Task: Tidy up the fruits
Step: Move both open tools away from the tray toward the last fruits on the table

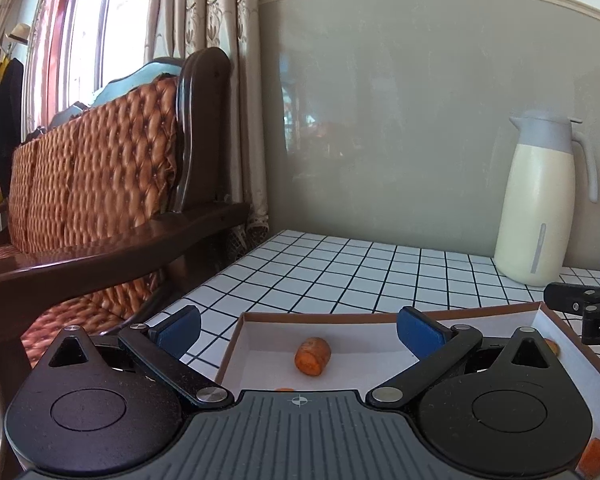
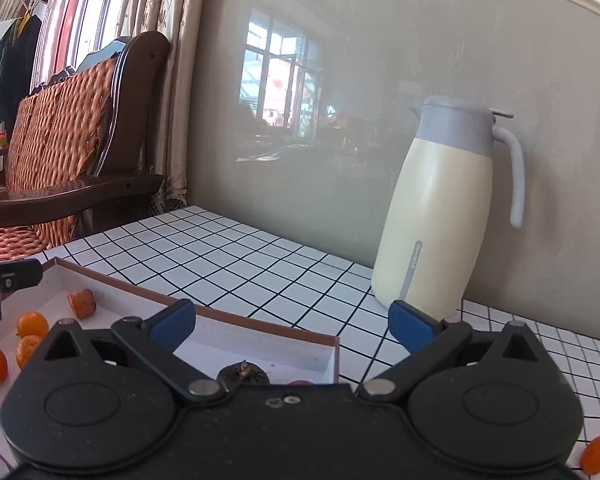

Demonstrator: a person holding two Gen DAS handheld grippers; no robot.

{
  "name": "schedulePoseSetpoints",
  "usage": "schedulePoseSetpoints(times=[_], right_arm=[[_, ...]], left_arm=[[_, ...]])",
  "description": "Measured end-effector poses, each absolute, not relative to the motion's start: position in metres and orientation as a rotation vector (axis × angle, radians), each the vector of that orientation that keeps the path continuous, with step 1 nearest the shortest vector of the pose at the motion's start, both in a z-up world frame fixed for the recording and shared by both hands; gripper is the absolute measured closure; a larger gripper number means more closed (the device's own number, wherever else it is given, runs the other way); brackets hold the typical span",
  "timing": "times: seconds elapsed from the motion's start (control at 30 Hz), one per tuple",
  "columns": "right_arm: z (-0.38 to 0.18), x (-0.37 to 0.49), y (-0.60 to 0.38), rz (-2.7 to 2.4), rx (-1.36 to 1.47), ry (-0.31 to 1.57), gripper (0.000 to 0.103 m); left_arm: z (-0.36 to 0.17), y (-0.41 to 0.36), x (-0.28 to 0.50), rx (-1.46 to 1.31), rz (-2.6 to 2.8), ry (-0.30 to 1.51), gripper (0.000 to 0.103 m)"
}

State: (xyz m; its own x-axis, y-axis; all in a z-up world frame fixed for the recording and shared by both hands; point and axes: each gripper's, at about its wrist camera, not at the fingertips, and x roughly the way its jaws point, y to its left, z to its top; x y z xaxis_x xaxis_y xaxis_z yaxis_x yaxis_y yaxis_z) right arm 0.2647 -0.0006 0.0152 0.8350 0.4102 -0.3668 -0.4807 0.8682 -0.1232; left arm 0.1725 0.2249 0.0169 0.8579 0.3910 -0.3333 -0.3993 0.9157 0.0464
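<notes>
A shallow white box with a brown rim (image 1: 320,314) lies on the tiled table. In the left wrist view a carrot chunk (image 1: 313,356) lies in it, between and beyond my left gripper's (image 1: 300,330) open, empty fingers. In the right wrist view the box (image 2: 260,322) holds the carrot chunk (image 2: 82,303), three small oranges (image 2: 32,325) at the left, and a dark fruit (image 2: 244,372) just below my right gripper (image 2: 292,326), which is open and empty. Another orange piece (image 2: 598,454) lies on the table at the lower right.
A cream and grey thermos jug (image 1: 540,200) stands against the grey wall at the back right (image 2: 440,216). A wooden sofa with orange cushions (image 1: 100,184) stands left of the table. The other gripper shows at the frame edges (image 1: 588,308) (image 2: 0,284).
</notes>
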Motion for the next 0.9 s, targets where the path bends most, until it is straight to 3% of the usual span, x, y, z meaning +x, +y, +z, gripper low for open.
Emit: schedulePoseSetpoints(times=[0.43, 0.9], right_arm=[[0.022, 0.215, -0.046, 0.397, -0.221, 0.279, 0.006], [0.021, 0.2, -0.117, 0.336, -0.206, 0.354, 0.006]], left_arm=[[0.021, 0.172, 0.114, -0.042, 0.354, 0.296, 0.0], [0.025, 0.09, 0.118, 0.073, 0.338, 0.197, 0.0]])
